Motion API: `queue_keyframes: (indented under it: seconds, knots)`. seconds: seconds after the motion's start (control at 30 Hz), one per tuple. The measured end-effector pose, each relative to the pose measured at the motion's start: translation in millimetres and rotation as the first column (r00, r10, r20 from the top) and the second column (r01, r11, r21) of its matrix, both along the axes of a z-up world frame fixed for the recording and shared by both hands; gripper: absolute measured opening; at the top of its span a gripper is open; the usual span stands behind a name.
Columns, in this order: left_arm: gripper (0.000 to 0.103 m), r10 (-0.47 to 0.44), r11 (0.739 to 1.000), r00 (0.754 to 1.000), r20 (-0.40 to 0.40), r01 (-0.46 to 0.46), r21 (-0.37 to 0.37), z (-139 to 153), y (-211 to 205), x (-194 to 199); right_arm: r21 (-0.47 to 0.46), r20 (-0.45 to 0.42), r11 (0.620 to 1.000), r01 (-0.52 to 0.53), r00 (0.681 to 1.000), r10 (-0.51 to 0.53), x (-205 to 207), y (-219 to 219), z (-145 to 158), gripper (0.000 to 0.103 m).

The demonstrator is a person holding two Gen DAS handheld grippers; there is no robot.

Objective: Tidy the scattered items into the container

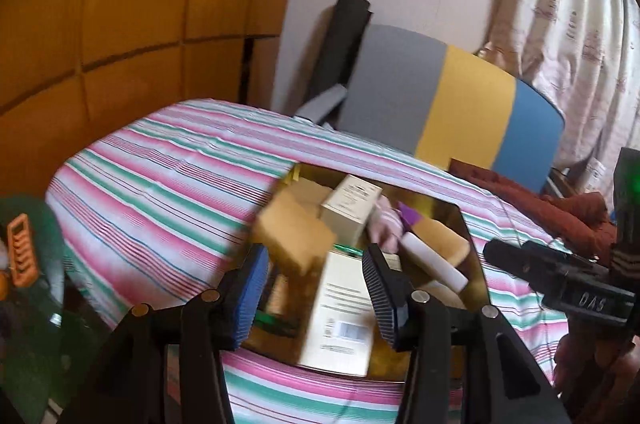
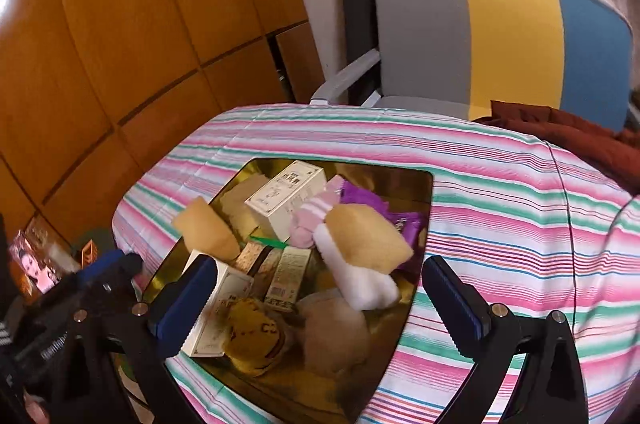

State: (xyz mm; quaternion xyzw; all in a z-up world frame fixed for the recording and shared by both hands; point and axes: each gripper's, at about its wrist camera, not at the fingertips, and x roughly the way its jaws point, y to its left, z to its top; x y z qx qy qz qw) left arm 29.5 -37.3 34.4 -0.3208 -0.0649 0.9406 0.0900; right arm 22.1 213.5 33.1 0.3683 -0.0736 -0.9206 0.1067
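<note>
A gold container (image 1: 436, 209) (image 2: 372, 169) sits on the striped cloth, heaped with items. In it are white cartons (image 1: 340, 316) (image 2: 286, 197), a pink striped sock (image 2: 314, 220), a purple packet (image 2: 364, 193) and a yellow knitted piece (image 2: 254, 338). My left gripper (image 1: 314, 294) hangs open over the container's near side. A blurred tan sponge (image 1: 294, 238) (image 2: 208, 228) is just beyond its fingertips, free of the pads. My right gripper (image 2: 322, 304) stands wide open above the container. A yellow-and-white sponge (image 2: 366, 248) lies on the heap ahead of it, untouched.
A chair with a grey, yellow and blue back (image 1: 460, 95) (image 2: 500, 35) stands behind the cloth-covered surface. A dark red garment (image 1: 560, 207) (image 2: 580, 135) lies at the far right. Wood panelling (image 2: 120, 23) lines the left and a curtain (image 1: 560, 3) hangs at the right.
</note>
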Motion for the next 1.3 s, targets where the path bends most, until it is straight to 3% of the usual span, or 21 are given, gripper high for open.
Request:
queue_keyframes:
  seconds: [0.23,0.4,0.57,0.77,1.07,1.3]
  knots:
    - [0.064,0.027,0.997,0.999,-0.026,-0.029,-0.077,5.6,-5.6,4.8,0.081,0.043,0.996,-0.040,0.998,0.036,-2.2,-37.7,-8.0,0.103]
    - [0.065,0.079,0.983,0.997,-0.008,-0.080,-0.164,2.2,-1.0,1.0,0.137,0.069,0.989,-0.047,0.997,0.038,-2.8,-57.2,-7.8,0.103]
    - [0.065,0.097,0.984,0.995,0.029,-0.092,-0.154,-2.5,-3.5,1.2,0.148,0.081,0.989,-0.006,0.997,-0.006,-6.5,-59.0,-7.6,0.103]
    - [0.063,0.094,0.972,0.994,0.058,-0.079,-0.221,-6.5,8.1,0.3,0.176,0.073,0.984,0.036,0.996,-0.049,-6.1,-58.0,-5.7,0.103]
    - [0.062,0.084,0.984,0.991,0.105,-0.065,-0.165,-8.7,14.1,-4.8,0.201,0.067,0.977,0.077,0.993,-0.092,-8.7,-53.1,-6.6,0.103]
    - [0.062,0.089,0.979,0.992,0.087,-0.071,-0.193,-10.9,23.8,-4.5,0.183,0.077,0.978,0.101,0.990,-0.117,-10.9,-45.3,-10.4,0.103]
